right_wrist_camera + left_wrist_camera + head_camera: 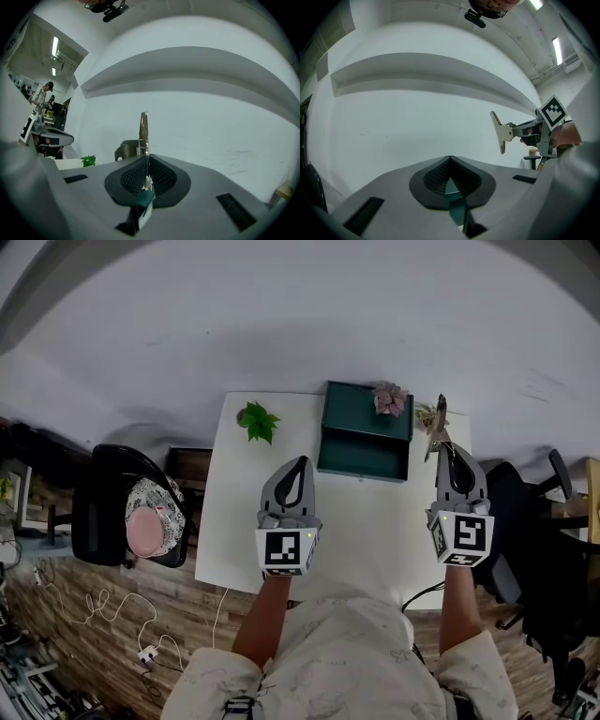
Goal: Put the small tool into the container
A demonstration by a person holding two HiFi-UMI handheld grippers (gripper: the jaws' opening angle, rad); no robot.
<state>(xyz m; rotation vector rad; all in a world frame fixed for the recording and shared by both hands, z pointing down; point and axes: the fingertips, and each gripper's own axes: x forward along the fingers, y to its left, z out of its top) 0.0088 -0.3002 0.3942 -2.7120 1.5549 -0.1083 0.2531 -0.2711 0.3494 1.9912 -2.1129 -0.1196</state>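
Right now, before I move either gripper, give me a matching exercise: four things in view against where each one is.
Things:
1. small tool
2. container
3. leafy sprig
4. pink plant

Places:
A. far left corner of the table
B. at the container's far right corner
C. clamped in the jaws of the right gripper
D. middle of the table's far edge

Pairs: 1-C, 2-D, 3-A, 4-B

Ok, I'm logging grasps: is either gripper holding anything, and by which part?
The right gripper pinches the small metal tool by its narrow end; the left gripper holds nothing.
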